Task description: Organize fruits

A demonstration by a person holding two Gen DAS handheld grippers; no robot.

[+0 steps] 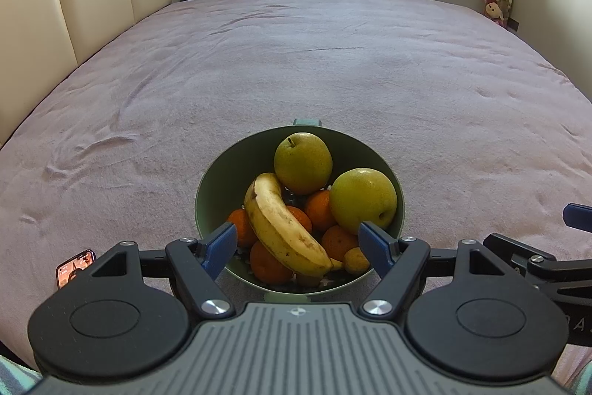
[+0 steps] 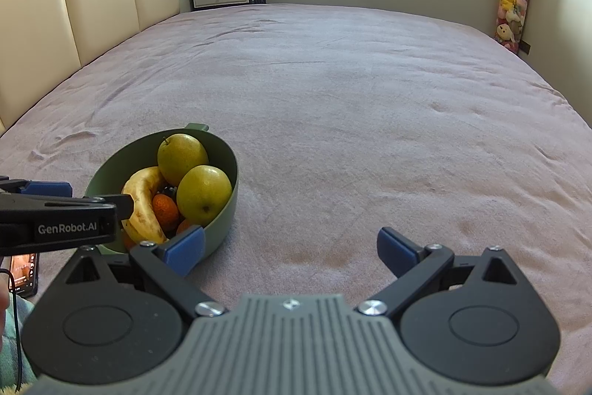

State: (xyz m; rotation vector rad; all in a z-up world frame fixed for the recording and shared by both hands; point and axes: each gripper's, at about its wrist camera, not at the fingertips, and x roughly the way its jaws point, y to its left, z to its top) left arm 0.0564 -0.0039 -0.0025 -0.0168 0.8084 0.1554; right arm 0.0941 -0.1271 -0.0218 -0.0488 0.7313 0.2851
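Now all fruit sits in green bowl [image 1: 207, 187] near bed's [image 1: 296, 62] front edge: banana [image 1: 285, 228], two pears [image 1: 303, 161], oranges [image 1: 320, 206] beneath. Left gripper [image 1: 298, 247] spread wide, empty, over bowl's near rim; right gripper [image 2: 290, 250] spread, empty, over bare cover beside bowl. Fits either fruit gathered already or sorting-out ahead; cannot tell which.

Phone [image 1: 76, 267] lies on the pink bedspread [image 1: 333, 62].
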